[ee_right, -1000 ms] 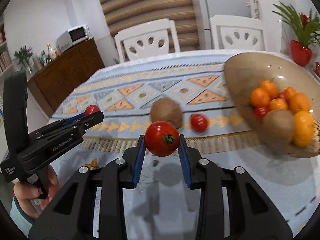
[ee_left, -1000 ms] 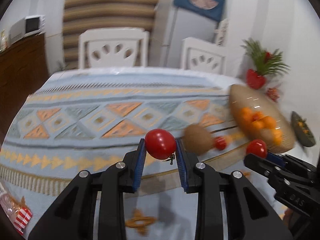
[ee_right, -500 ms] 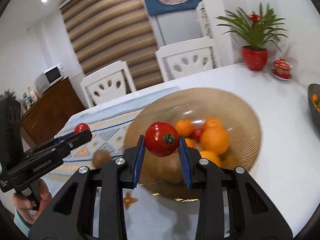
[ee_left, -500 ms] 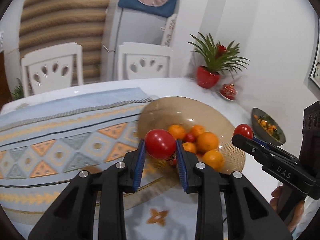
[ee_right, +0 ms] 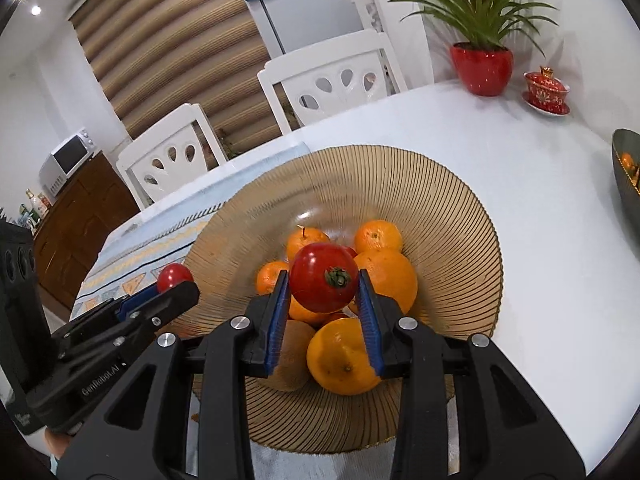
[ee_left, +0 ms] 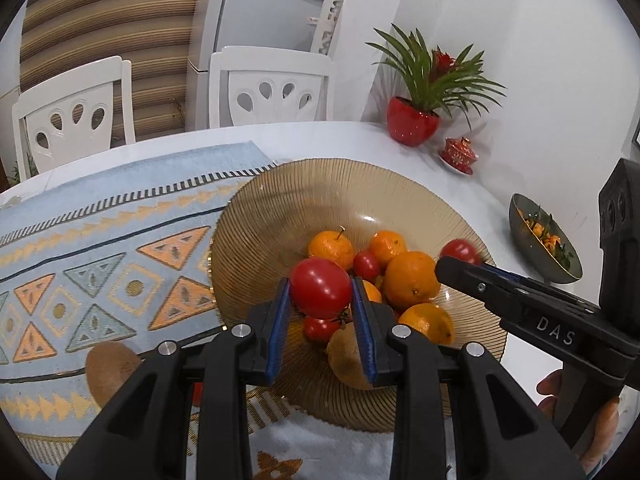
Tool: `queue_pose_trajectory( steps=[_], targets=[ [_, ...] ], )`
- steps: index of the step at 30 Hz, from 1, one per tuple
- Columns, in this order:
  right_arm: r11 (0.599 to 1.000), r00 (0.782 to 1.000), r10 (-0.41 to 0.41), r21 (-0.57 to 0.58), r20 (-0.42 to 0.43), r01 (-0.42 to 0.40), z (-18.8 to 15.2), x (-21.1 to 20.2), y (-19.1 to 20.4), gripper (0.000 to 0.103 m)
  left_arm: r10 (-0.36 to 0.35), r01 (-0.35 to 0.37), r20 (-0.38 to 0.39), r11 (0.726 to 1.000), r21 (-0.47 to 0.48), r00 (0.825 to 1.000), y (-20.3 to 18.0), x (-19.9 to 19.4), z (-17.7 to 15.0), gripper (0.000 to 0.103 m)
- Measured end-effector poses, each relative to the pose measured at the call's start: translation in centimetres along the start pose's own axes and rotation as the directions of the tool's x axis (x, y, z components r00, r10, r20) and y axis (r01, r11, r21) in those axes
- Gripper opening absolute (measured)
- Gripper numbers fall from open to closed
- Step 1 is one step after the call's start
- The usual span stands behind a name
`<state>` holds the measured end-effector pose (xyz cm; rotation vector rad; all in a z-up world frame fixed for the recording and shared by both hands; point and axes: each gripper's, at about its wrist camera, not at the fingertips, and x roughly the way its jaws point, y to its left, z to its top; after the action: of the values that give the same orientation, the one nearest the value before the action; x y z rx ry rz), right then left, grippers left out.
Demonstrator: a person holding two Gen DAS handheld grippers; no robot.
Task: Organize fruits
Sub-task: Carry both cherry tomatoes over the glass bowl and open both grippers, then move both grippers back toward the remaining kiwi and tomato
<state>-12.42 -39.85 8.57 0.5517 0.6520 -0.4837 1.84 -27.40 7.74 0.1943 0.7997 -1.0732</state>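
- Left gripper (ee_left: 321,307): pads clamped on a red tomato (ee_left: 320,287), centre of the left wrist frame, above the near half of the ribbed amber bowl (ee_left: 320,184).
- Right gripper (ee_right: 323,309): pads clamped on a second tomato (ee_right: 323,277), stem facing the camera, centre of the right wrist frame, above the same bowl's fruit pile.
- Each gripper also shows side-on in the other's view; there only the top of its tomato is visible above the black fingers, and the pad contact is hidden.
- Bowl contents, left wrist view: four oranges (ee_left: 412,278) fully countable, a fifth only a sliver behind the right pad; two small tomatoes, one partly hidden under the held tomato; one brown kiwi (ee_left: 347,358) cut by the right pad.
- Right wrist view: five oranges show, the pile's middle is blocked by the held tomato, so the exact count is uncertain.
- On the patterned tablecloth (ee_left: 100,248), lower left of the left wrist frame: one brown kiwi (ee_left: 108,368), lower edge hidden by the gripper body; a red patch beside it, too covered to identify.
- Right edge: grey bowl (ee_left: 536,236), contents small and unclear.
- Person: only fingertips (ee_left: 596,432) at lower right, rest cut off.
- Background: two white chairs, one red-potted plant (ee_left: 428,96), one small red lidded cup (ee_left: 459,154).
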Motion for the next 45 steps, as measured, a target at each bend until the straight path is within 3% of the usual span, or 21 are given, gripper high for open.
queue_pose_trajectory(
  steps=[2, 3, 4, 5, 6, 11, 15, 21, 24, 27, 30, 36, 40, 45],
  targets=[
    [1.000, 1.000, -0.005, 0.000, -0.003, 0.005, 0.1, 0.2, 0.0, 0.036, -0.001, 0.001, -0.003, 1.000, -0.002, 1.000, -0.1, 0.3, 0.1, 0.032],
    [1.000, 1.000, -0.006, -0.002, 0.000, 0.006, 0.2, 0.2, 0.0, 0.038, -0.001, 0.001, -0.004, 1.000, -0.006, 1.000, -0.1, 0.3, 0.1, 0.043],
    [1.000, 1.000, -0.006, -0.002, 0.004, 0.006, 0.3, 0.2, 0.0, 0.043, -0.002, 0.002, 0.003, 1.000, -0.008, 1.000, 0.0, 0.2, 0.1, 0.045],
    [1.000, 1.000, -0.006, 0.000, 0.006, 0.006, 0.3, 0.1, 0.0, 0.057, -0.002, 0.002, 0.008, 1.000, -0.004, 1.000, -0.1, 0.0, 0.0, 0.045],
    [1.000, 1.000, 0.000, 0.000, 0.011, 0.000, 0.2, -0.2, 0.0, 0.058, -0.001, 0.001, 0.009, 1.000, 0.002, 1.000, -0.1, -0.1, -0.1, 0.045],
    [1.000, 1.000, -0.016, -0.027, 0.020, 0.016, -0.5, -0.6, 0.3, 0.058, 0.009, -0.009, 0.007, 1.000, -0.015, 1.000, 0.8, -0.7, -0.4, 0.048],
    [1.000, 1.000, 0.000, -0.003, 0.014, 0.000, -1.2, -0.6, 0.1, 0.058, -0.033, 0.032, -0.007, 0.997, -0.065, 0.999, 2.3, -1.5, -0.8, 0.048],
    [1.000, 1.000, 0.017, -0.018, 0.019, -0.017, -2.0, -1.5, 1.4, 0.058, -0.041, 0.044, 0.030, 0.992, -0.116, 0.999, 4.5, -4.0, -0.9, 0.048],
    [0.999, 1.000, 0.024, -0.037, 0.019, -0.023, -2.3, -2.0, 2.5, 0.057, -0.071, 0.079, 0.053, 0.983, -0.168, 0.996, 5.9, -5.8, -1.0, 0.055],
    [0.997, 0.999, 0.038, -0.062, 0.022, -0.036, -2.6, -2.5, 4.0, 0.057, -0.055, 0.071, 0.092, 0.980, -0.185, 0.994, 7.3, -8.3, -1.2, 0.059],
    [0.995, 0.998, 0.056, -0.087, 0.022, -0.053, -3.1, -3.0, 5.6, 0.057, -0.030, 0.056, 0.127, 0.978, -0.202, 0.991, 8.6, -10.6, -1.8, 0.080],
    [0.985, 0.994, 0.107, -0.136, 0.004, -0.106, -5.2, -3.5, 9.5, 0.058, 0.022, 0.015, 0.152, 0.971, -0.239, 0.988, 11.9, -13.9, -4.5, 0.082],
    [0.975, 0.989, 0.147, -0.161, -0.036, -0.151, -7.3, -2.7, 11.9, 0.058, 0.053, -0.016, 0.125, 0.959, -0.282, 0.991, 14.6, -14.5, -7.3, 0.082],
    [0.967, 0.986, 0.128, -0.206, -0.105, -0.147, -10.4, -0.3, 14.6, 0.062, 0.101, -0.069, 0.075, 0.938, -0.339, 0.992, 17.8, -13.9, -10.8, 0.082]
  ],
)
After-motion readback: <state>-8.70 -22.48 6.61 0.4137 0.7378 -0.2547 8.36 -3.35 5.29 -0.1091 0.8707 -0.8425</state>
